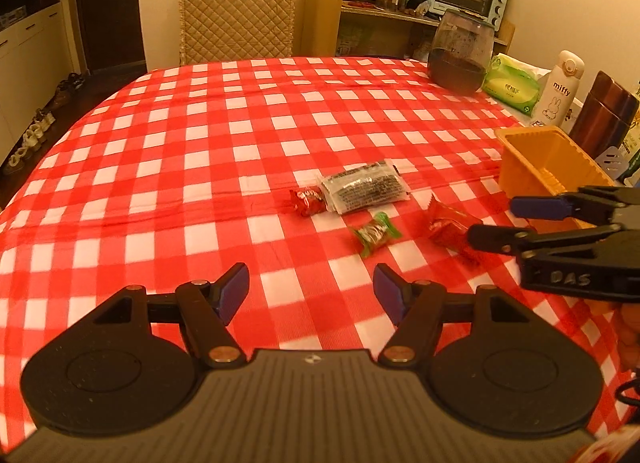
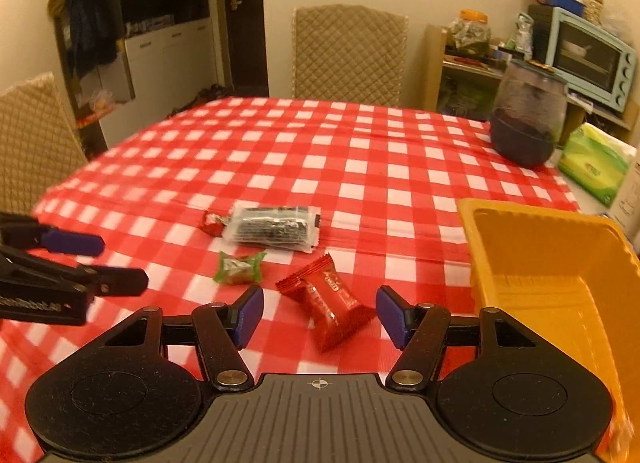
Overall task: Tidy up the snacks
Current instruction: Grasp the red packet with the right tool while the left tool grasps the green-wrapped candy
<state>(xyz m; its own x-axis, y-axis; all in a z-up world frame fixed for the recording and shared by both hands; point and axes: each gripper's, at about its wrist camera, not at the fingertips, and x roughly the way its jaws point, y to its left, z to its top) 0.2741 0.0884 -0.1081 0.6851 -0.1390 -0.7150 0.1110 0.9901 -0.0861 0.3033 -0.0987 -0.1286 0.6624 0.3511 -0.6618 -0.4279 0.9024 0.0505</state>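
Both grippers hang open and empty over the checked cloth (image 2: 360, 151). The right gripper (image 2: 319, 313) straddles the red packet (image 2: 330, 303) without touching it; the left gripper (image 1: 311, 289) is just short of the green sweet (image 1: 374, 233). Past the packet lie the green sweet, then the clear pack (image 2: 272, 227) touching a small red sweet (image 2: 213, 223). The yellow tray (image 2: 532, 247) sits beside the packet, empty.

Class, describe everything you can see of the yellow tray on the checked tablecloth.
The yellow tray is a deep, rectangular container that looks like thin moulded plastic, with ribbed walls and a flat flared rim. It sits upright and empty on the red-and-white tablecloth, at the table's right side, right of the red snack packet. No snack touches it. The right gripper hovers beside it, fingers open, without gripping it.
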